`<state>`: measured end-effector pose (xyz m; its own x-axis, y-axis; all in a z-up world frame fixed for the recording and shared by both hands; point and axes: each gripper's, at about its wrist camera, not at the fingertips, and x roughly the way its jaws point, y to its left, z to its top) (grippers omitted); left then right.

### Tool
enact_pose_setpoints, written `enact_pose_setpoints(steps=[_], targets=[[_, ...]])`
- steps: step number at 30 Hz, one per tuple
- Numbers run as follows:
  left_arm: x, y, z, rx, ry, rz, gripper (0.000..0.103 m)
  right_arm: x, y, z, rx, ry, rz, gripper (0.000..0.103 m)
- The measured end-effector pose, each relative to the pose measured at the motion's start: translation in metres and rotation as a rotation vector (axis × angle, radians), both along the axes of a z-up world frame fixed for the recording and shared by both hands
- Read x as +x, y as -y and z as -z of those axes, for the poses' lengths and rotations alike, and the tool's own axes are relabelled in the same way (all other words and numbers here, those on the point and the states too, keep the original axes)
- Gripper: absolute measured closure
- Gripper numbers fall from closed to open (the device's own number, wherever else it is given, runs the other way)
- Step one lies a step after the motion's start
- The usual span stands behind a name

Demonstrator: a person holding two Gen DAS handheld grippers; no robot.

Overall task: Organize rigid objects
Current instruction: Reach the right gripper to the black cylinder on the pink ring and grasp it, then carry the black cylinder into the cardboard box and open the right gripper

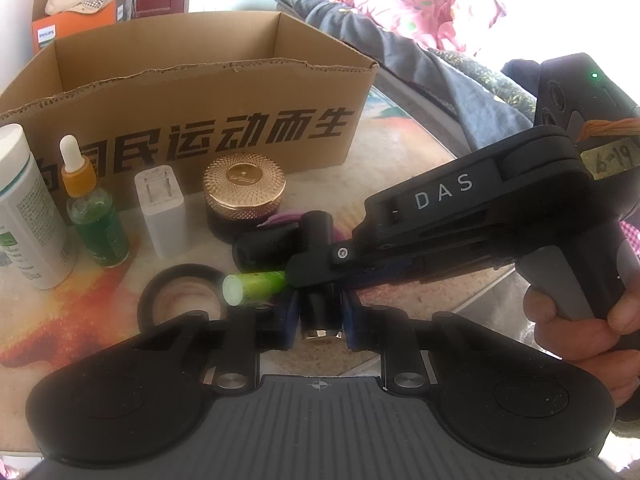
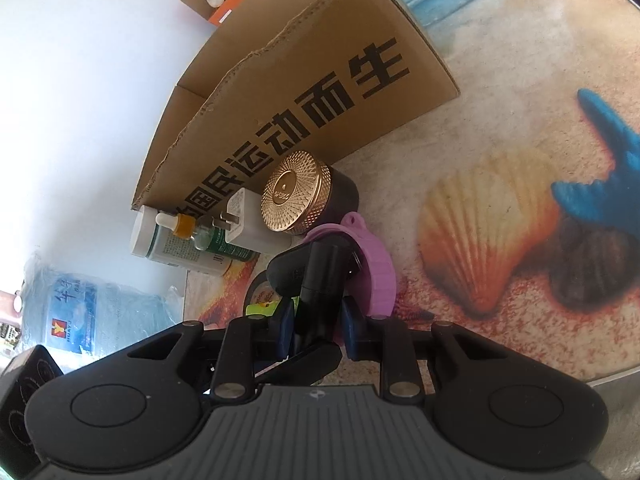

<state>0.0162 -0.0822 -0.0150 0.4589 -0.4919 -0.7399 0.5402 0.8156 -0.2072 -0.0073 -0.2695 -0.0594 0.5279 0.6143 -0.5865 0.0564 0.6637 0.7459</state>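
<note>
A black L-shaped object (image 1: 280,246) lies on the printed tabletop in front of the cardboard box (image 1: 208,120). My left gripper (image 1: 319,320) is shut on its near leg, and the blue pads press both sides of that cylinder above its metal end. My right gripper (image 1: 308,280) reaches in from the right, held by a hand (image 1: 580,328), and crosses the same object. In the right wrist view my right gripper (image 2: 319,326) has its pads against the black object (image 2: 316,276). A finger (image 2: 308,364) of the left gripper shows below it.
Along the box front stand a white bottle (image 1: 24,208), a green dropper bottle (image 1: 98,224), a white charger (image 1: 164,216) and a gold-lidded jar (image 1: 244,200). A green tube (image 1: 252,288) and a black ring (image 1: 180,300) lie near the left gripper's pads. A purple round piece (image 2: 374,276) sits behind the object.
</note>
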Motion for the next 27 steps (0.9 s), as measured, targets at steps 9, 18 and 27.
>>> enact_pose_setpoints(steps=[9,18,27], targets=[[-0.006,-0.003,-0.005,-0.025,0.015,-0.008,0.082,-0.01,0.002,-0.003,0.032,0.032,0.031,0.078],[-0.013,-0.005,-0.019,-0.051,0.073,-0.012,0.082,-0.02,0.008,-0.022,0.028,0.107,0.045,0.078],[-0.006,-0.024,-0.085,-0.1,0.236,-0.064,0.082,-0.013,-0.014,-0.102,-0.041,0.342,-0.017,0.079]])
